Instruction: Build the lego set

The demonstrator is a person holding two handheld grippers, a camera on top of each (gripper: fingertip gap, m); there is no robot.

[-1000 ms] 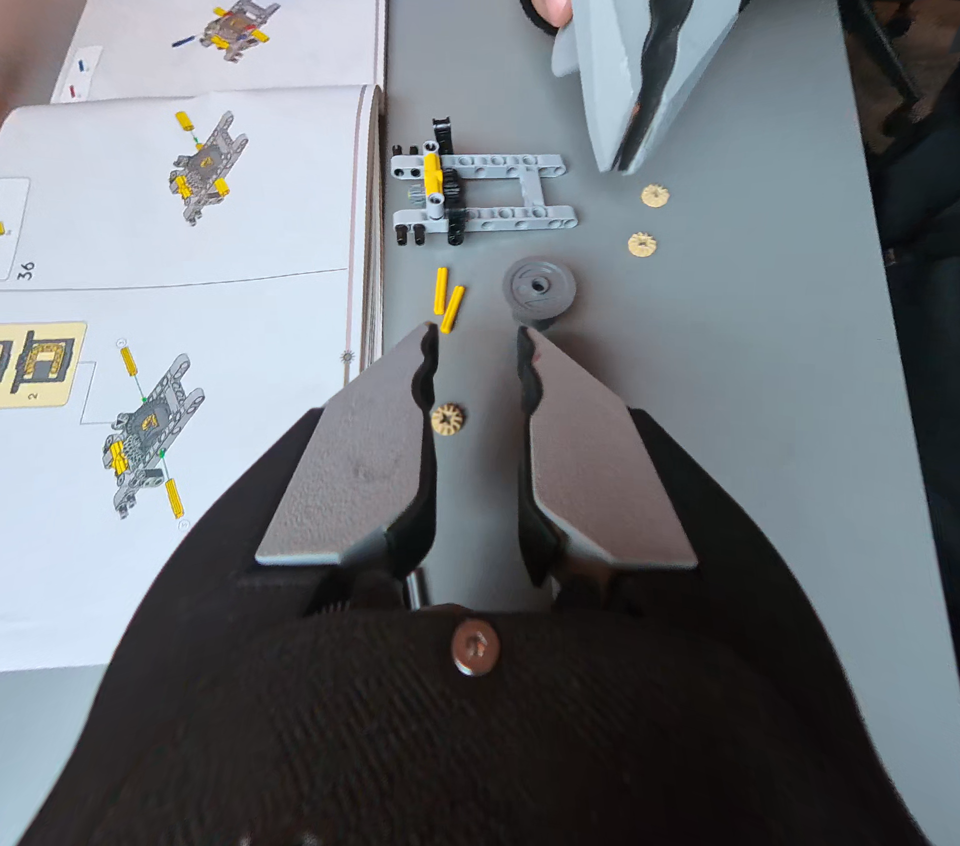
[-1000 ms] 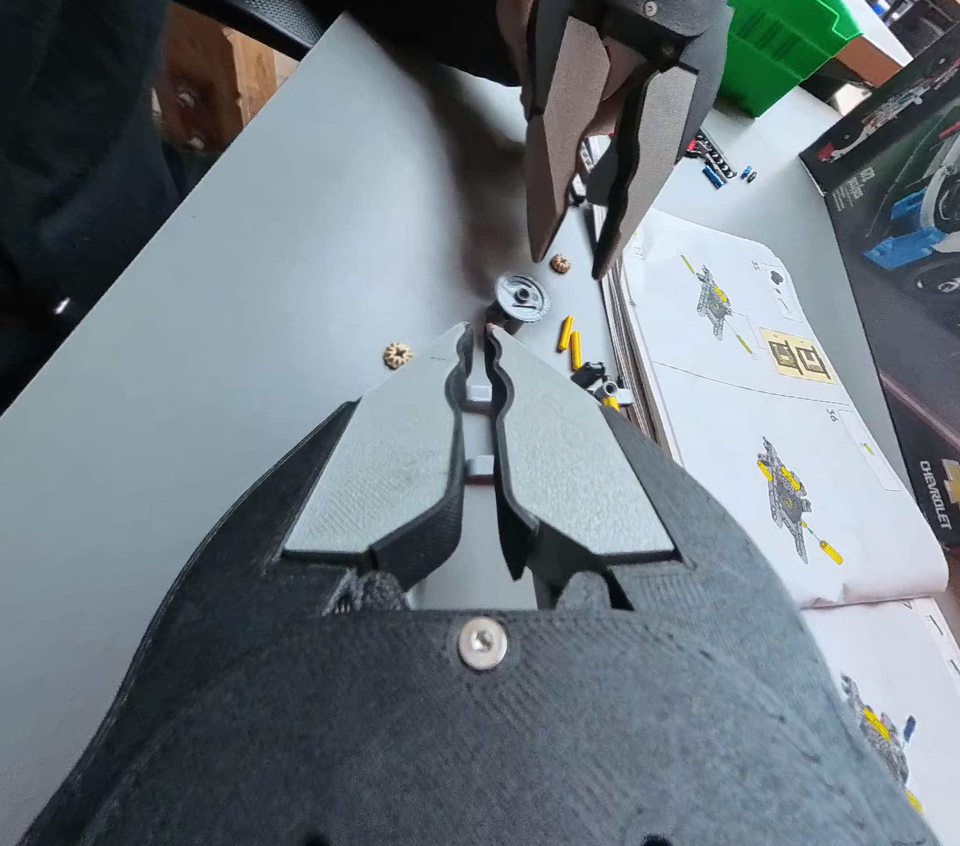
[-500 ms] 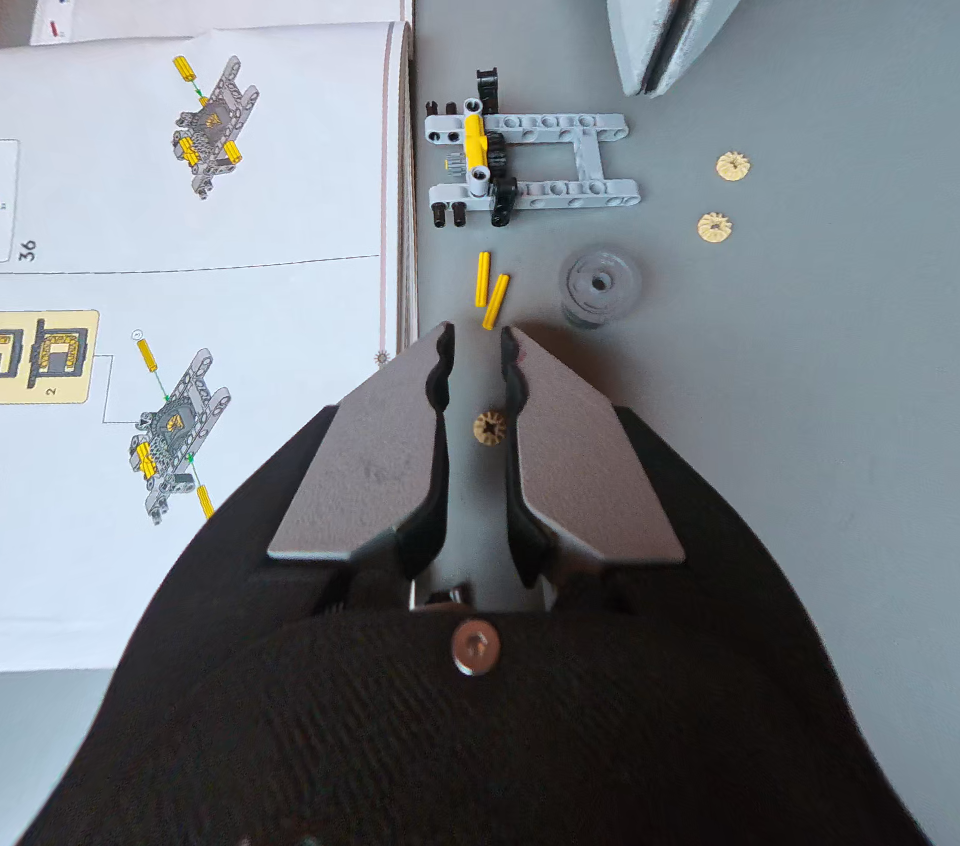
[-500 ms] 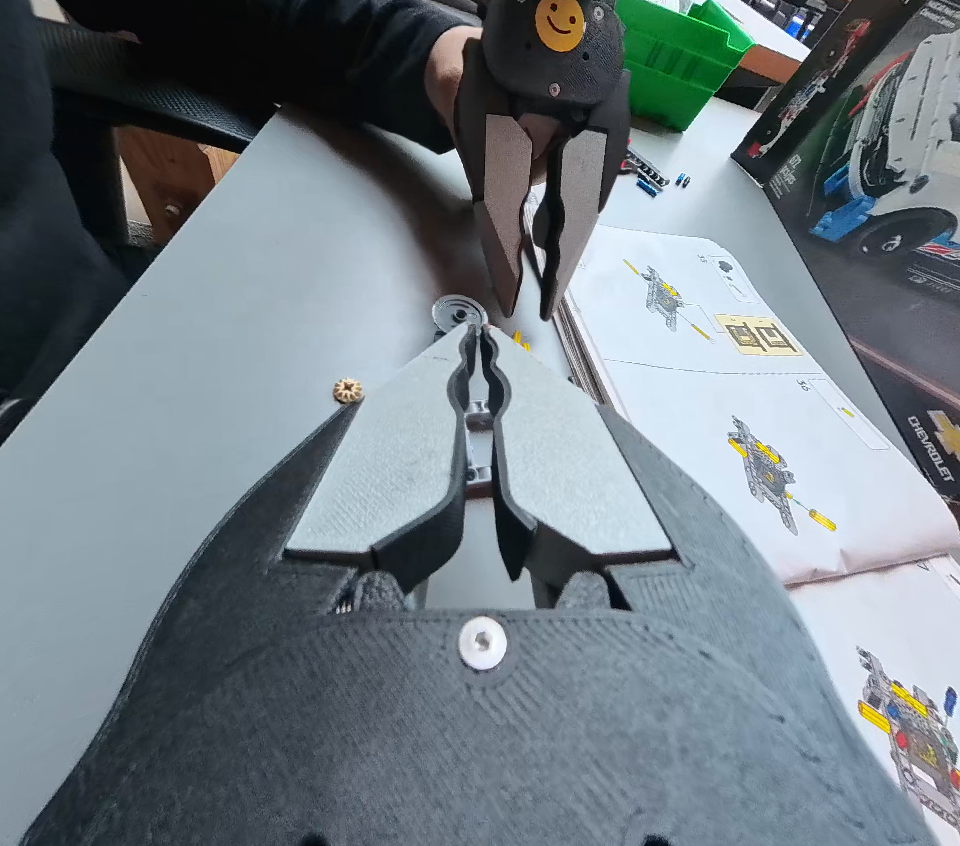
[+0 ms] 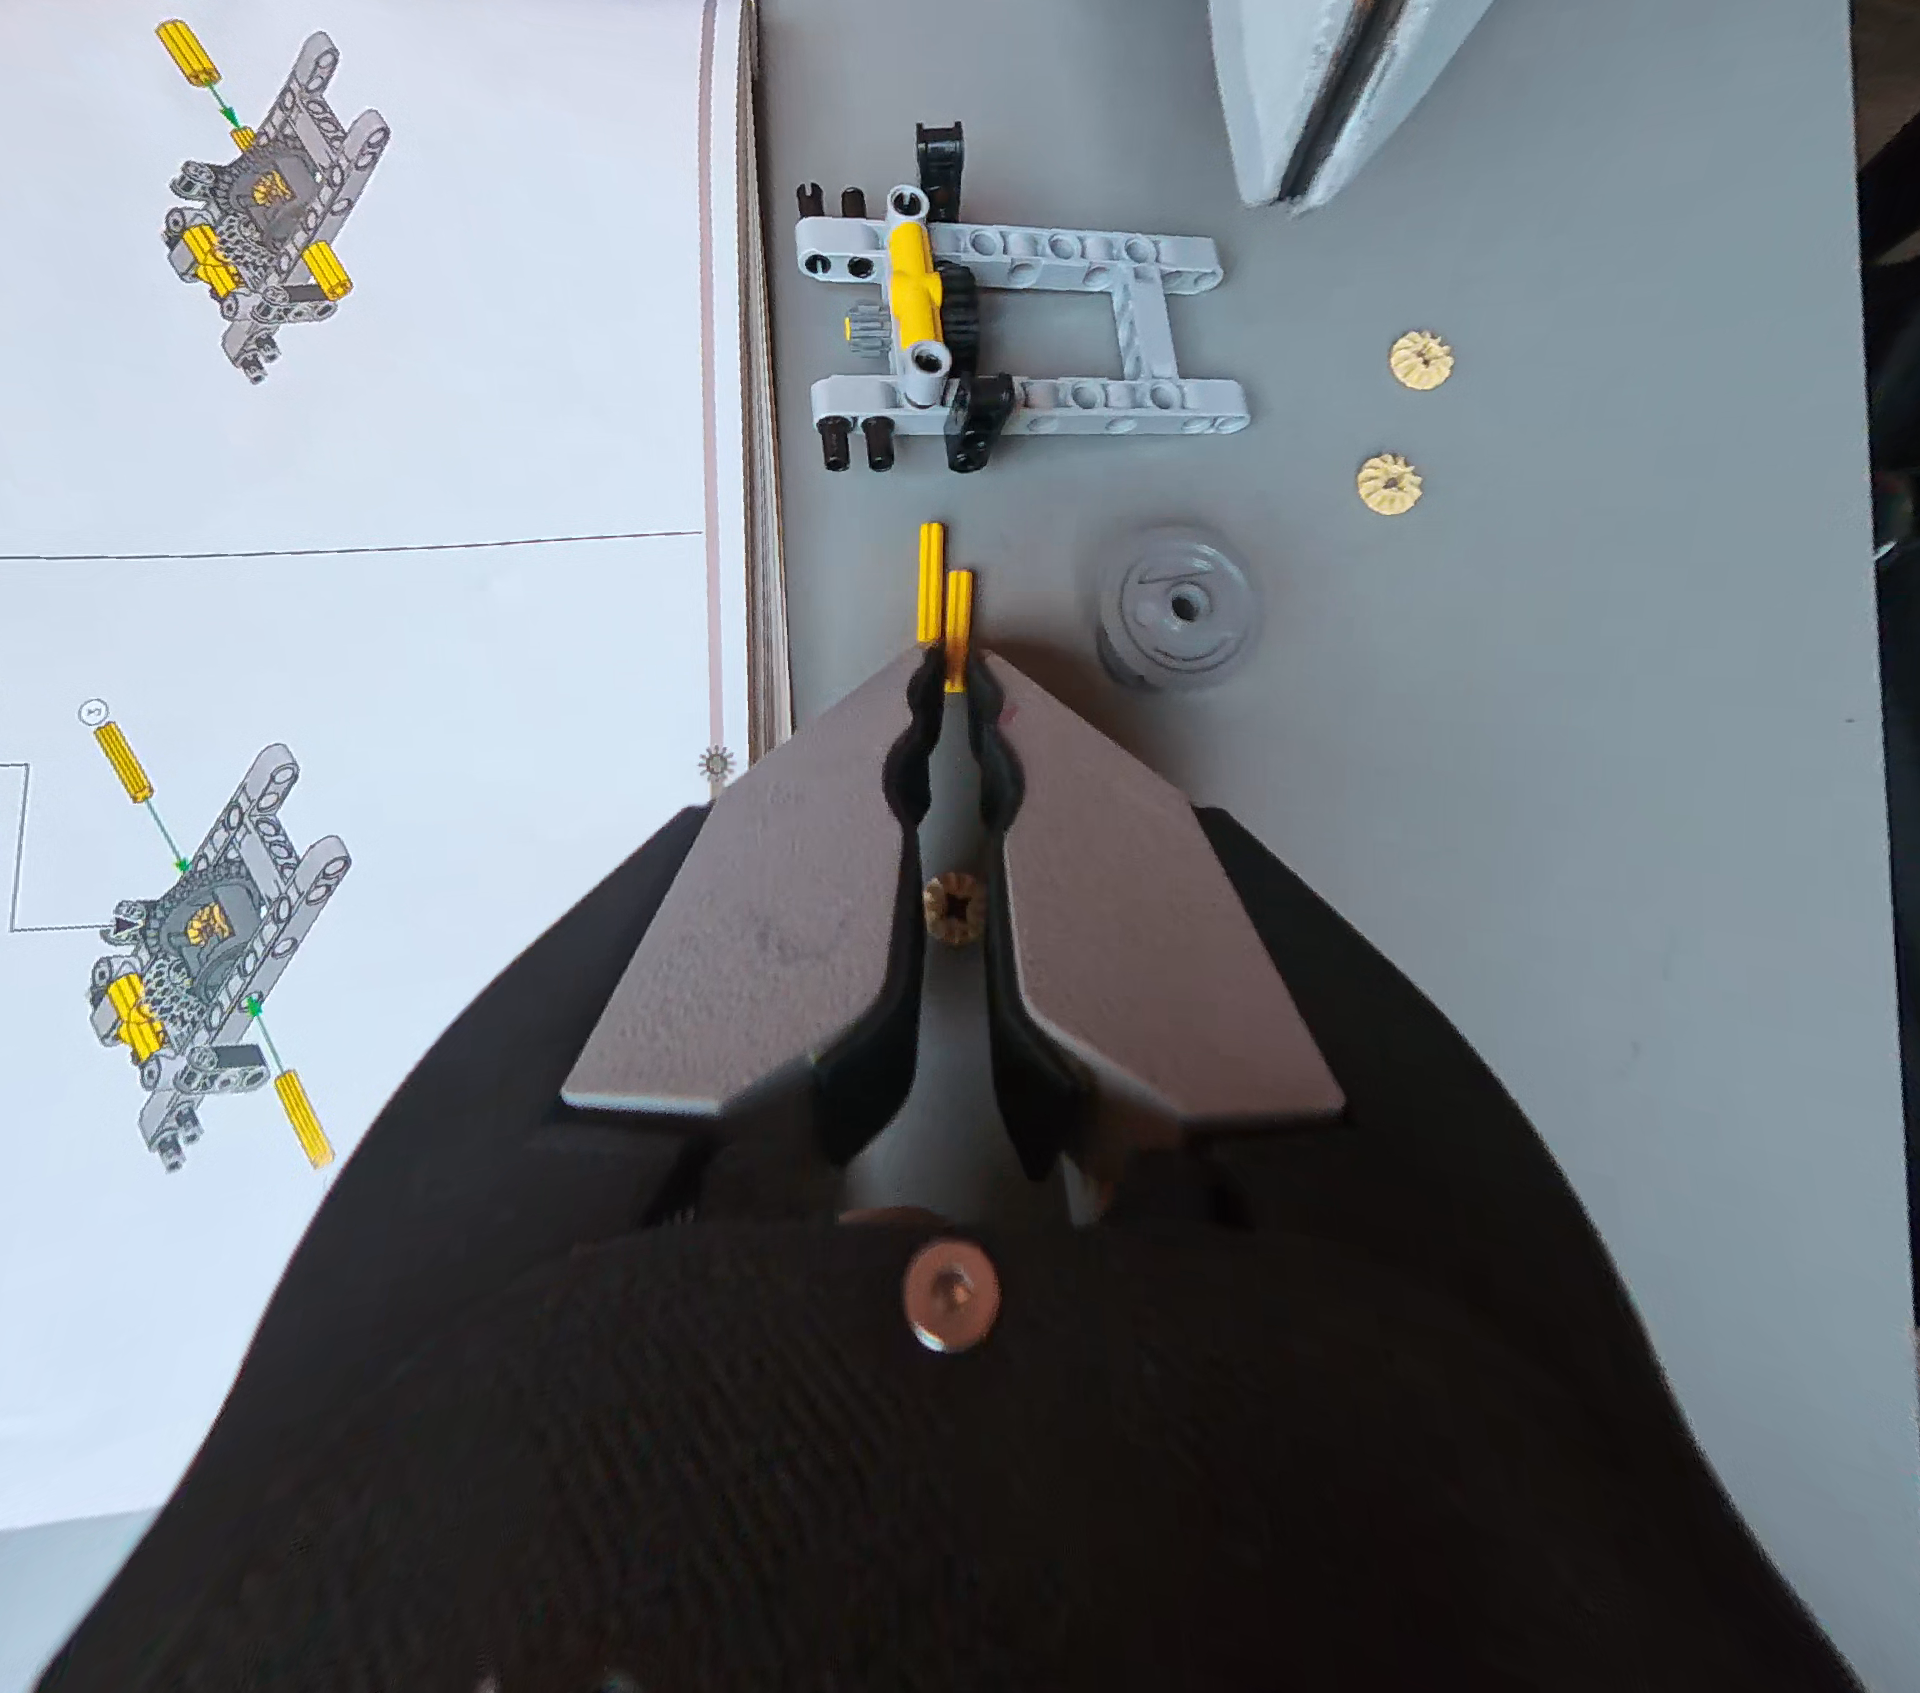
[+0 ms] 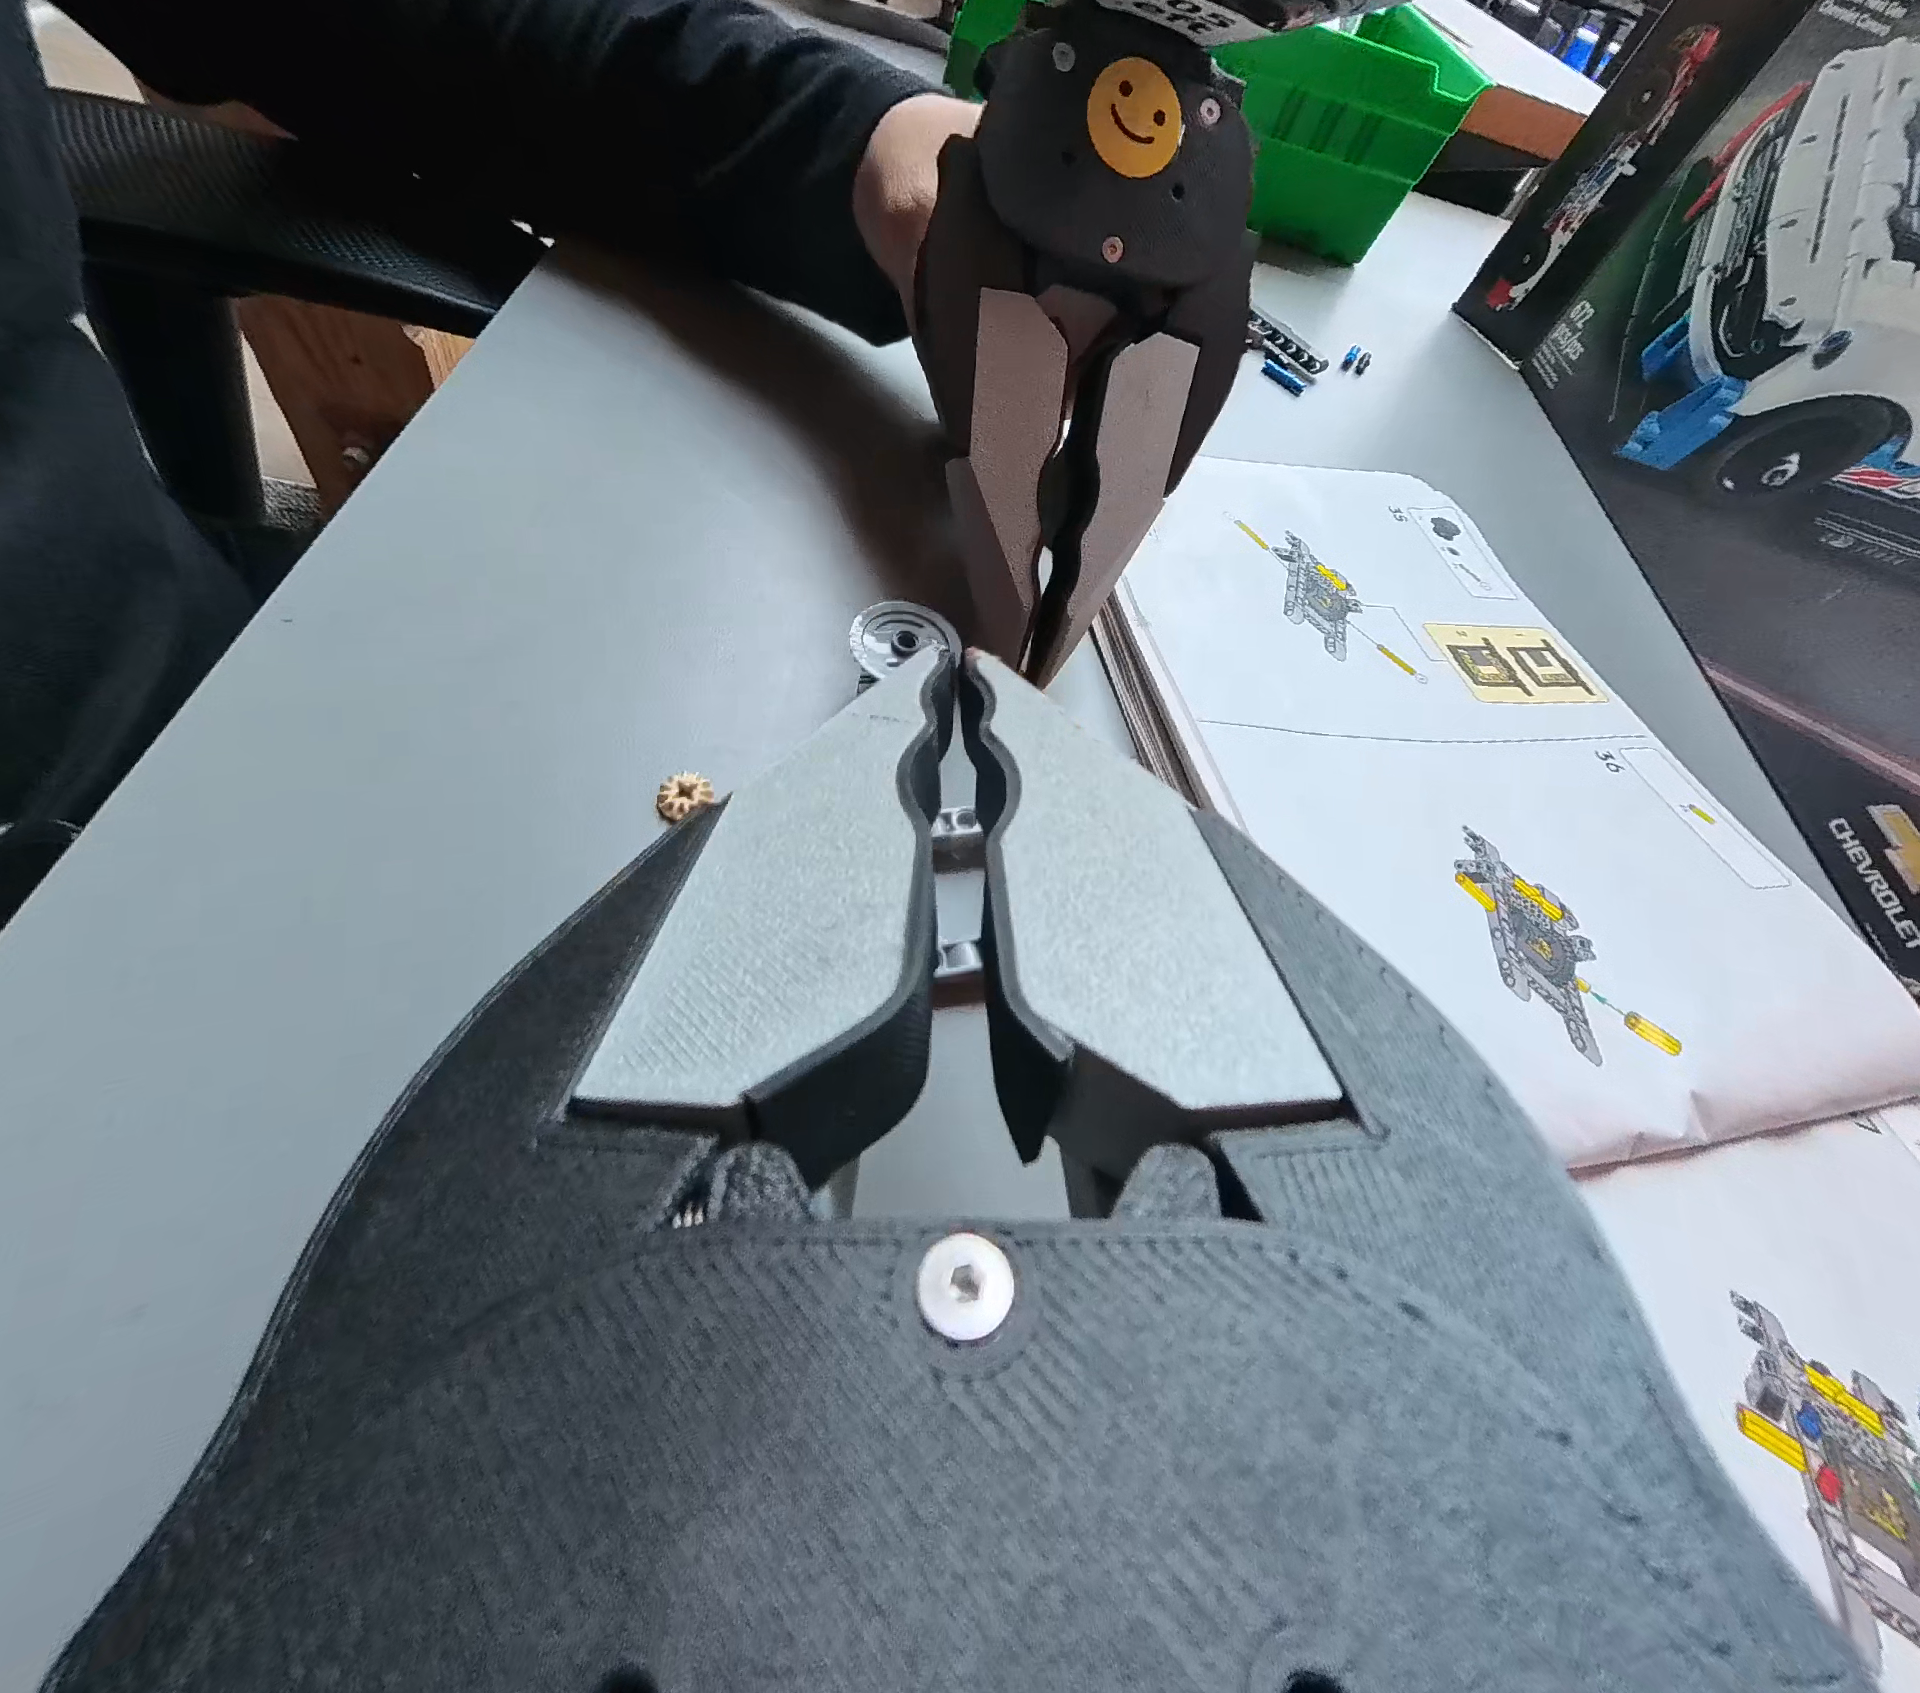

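A grey beam frame point(image 5: 1132, 318) with a yellow connector and black pins lies on the grey table point(image 5: 1507, 916) beside the open instruction booklet point(image 5: 416, 448). Two yellow axles lie just before it; the farther yellow axle point(image 5: 931, 578) is free. My left gripper point(image 5: 956, 669) has its jaws closed on the near end of the nearer yellow axle point(image 5: 961, 620), tips down at the table. It also shows in the right wrist view point(image 6: 1044, 667). My right gripper point(image 6: 961, 661) is shut and empty, held above the frame point(image 6: 956, 822); its tips show at the top right of the left wrist view point(image 5: 1283, 194).
A dark grey round piece point(image 5: 1179, 604) lies right of the axles, with two tan gears point(image 5: 1420, 361) beyond it and one tan gear point(image 5: 954, 908) under my left fingers. A green bin point(image 6: 1340, 116) and the set's box point(image 6: 1766, 293) stand at the table's far side. A person's dark sleeve point(image 6: 520, 33) reaches in. The left gripper's tips are roughly 8 centimeters from the right gripper's. From the left gripper's tips to the dark grey round piece point(image 5: 1179, 604) is close to 4 centimeters.
My left gripper has moved forward to the yellow axles and closed its jaws on the nearer one. My right gripper has stayed shut above the frame and tilted more level.
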